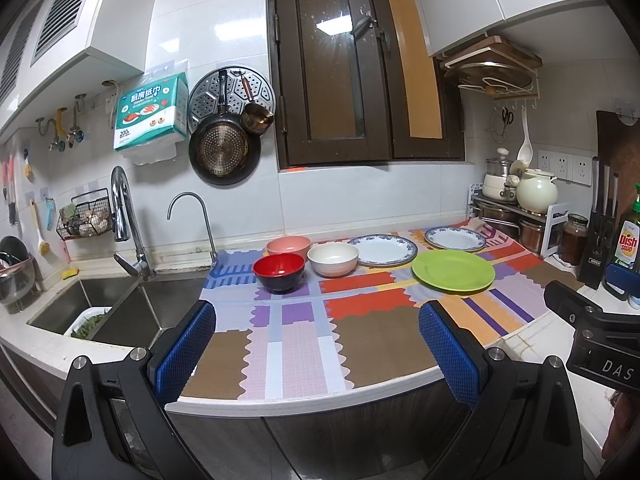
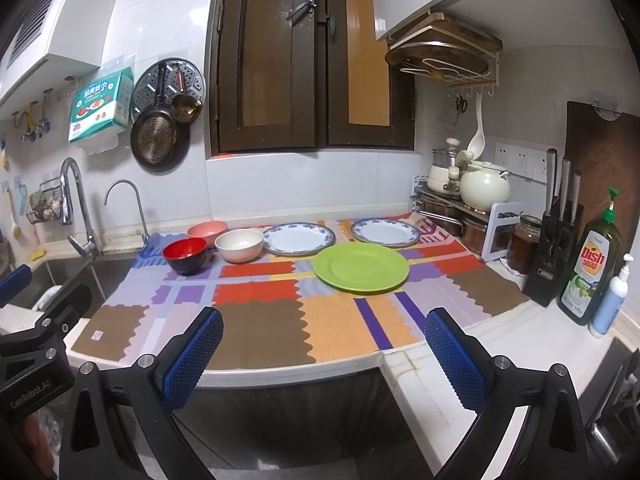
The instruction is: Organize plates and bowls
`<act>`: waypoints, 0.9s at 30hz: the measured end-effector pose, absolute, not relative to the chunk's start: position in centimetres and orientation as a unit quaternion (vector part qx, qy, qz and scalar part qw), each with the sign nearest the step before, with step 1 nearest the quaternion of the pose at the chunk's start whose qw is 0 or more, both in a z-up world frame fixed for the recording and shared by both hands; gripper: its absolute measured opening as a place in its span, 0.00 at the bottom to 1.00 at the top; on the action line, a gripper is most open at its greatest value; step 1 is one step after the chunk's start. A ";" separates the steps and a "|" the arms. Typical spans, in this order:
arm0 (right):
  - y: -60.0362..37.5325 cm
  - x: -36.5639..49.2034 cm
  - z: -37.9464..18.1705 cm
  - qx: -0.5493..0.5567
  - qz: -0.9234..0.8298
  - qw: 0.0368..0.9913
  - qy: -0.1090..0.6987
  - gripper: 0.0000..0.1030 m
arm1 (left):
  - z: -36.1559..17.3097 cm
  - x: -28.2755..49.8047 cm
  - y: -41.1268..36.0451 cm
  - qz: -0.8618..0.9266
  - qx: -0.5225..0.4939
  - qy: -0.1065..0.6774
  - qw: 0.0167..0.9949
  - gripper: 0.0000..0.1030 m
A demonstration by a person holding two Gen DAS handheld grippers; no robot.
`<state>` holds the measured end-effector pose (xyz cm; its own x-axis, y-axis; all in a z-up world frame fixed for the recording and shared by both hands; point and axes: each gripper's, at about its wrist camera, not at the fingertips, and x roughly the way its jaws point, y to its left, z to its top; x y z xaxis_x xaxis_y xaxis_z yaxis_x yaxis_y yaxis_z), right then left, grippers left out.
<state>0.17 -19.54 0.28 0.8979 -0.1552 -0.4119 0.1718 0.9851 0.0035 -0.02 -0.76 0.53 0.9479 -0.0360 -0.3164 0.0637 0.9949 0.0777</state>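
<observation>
Three bowls (image 1: 304, 263) and three plates (image 1: 436, 253) sat empty on the surface (image 2: 260, 332), well ahead of both grippers, left gripper (image 1: 316, 344) and right gripper (image 2: 324, 350); jaws spread wide, holding nothing.

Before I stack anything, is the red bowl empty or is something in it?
Empty. The red bowl sits upright on the mat, and both views show only its bare red inside.

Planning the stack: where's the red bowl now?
In both views the red bowl sits on the mat's sink-side end, in front of the pink bowl, beside the cream bowl.
</observation>
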 end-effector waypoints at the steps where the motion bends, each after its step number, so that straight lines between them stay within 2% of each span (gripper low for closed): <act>1: -19.6 0.2 0.3 0.020 -0.084 0.974 0.210 0.99 | 0.5 0.0 -0.8 -0.026 0.043 0.159 0.986 1.00; 14: -19.5 0.8 0.1 0.020 -0.086 0.973 0.213 0.99 | 0.3 1.2 -1.0 -0.031 0.044 0.173 0.983 1.00; 27: -21.9 7.0 -1.4 0.025 -0.095 0.969 0.227 0.99 | -1.0 9.3 -4.0 -0.057 0.045 0.205 0.976 1.00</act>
<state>7.02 -21.91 -1.37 0.8786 -0.1735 -0.4450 0.1959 0.9806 0.0045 9.29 -3.97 -1.05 0.9097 -0.0920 -0.4050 0.1289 0.9895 0.0647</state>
